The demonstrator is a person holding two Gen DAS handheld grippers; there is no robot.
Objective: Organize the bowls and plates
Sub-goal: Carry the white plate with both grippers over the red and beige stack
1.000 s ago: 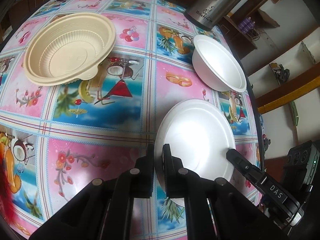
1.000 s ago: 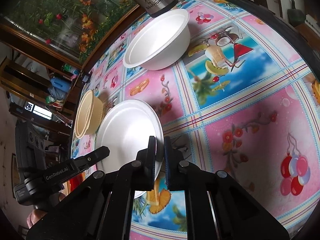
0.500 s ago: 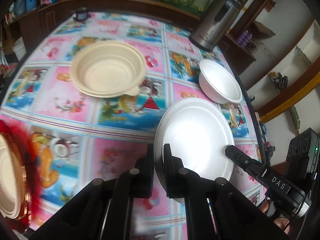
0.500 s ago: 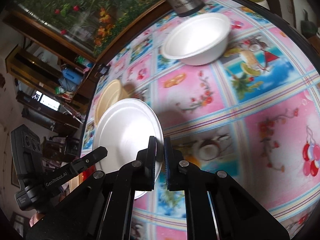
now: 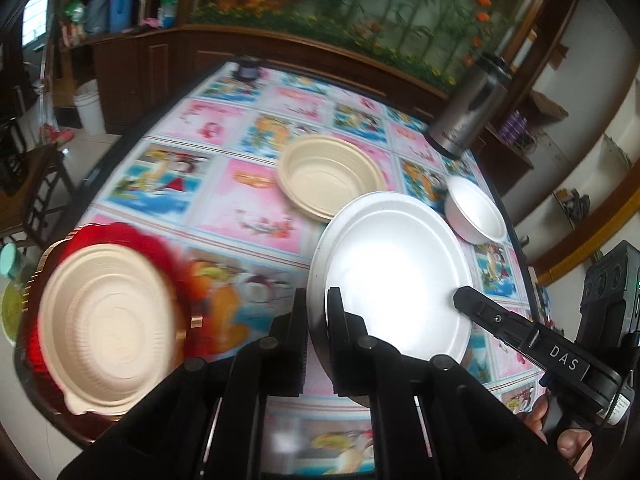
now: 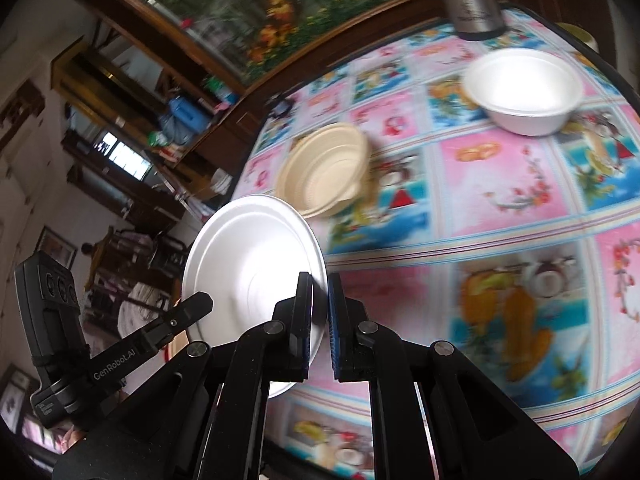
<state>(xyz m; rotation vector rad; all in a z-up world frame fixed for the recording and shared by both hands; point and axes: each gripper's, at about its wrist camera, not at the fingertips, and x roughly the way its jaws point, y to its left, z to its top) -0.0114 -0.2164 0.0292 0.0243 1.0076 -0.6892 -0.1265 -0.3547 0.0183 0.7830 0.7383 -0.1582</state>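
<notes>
**plate_stacker:** so the left tool (image 5: 318,312) and the right tool (image 6: 319,300) each have their fingers pinched on opposite sides of the white plate's (image 5: 396,276) rim, and the plate is up in the air over the near edge of the desk (image 5: 248,216), tipped a bit. What worries you here?

**umi_nerd:** two thin pinches on a light foam-looking rim. If one hand pulls faster than the other, the rim could bend or slide out of one tool, and then the plate swings off the other one (both views are blurry, so I'd guess it's moving quick).

**plate_stacker:** and the landing spot?

**umi_nerd:** my guess is the beige plate (image 5: 108,328) on the red tray (image 5: 160,252) at the near left corner. Come in tilted and the low edge could catch it and shove it toward the edge.

**plate_stacker:** farther back?

**umi_nerd:** the beige bowl (image 5: 330,174) sits mid-desk just past the plate, so a low swing could clip its rim. The white bowl (image 5: 476,210) is by the right edge, and the steel flask (image 5: 466,116) at the far right corner is well clear.
</notes>
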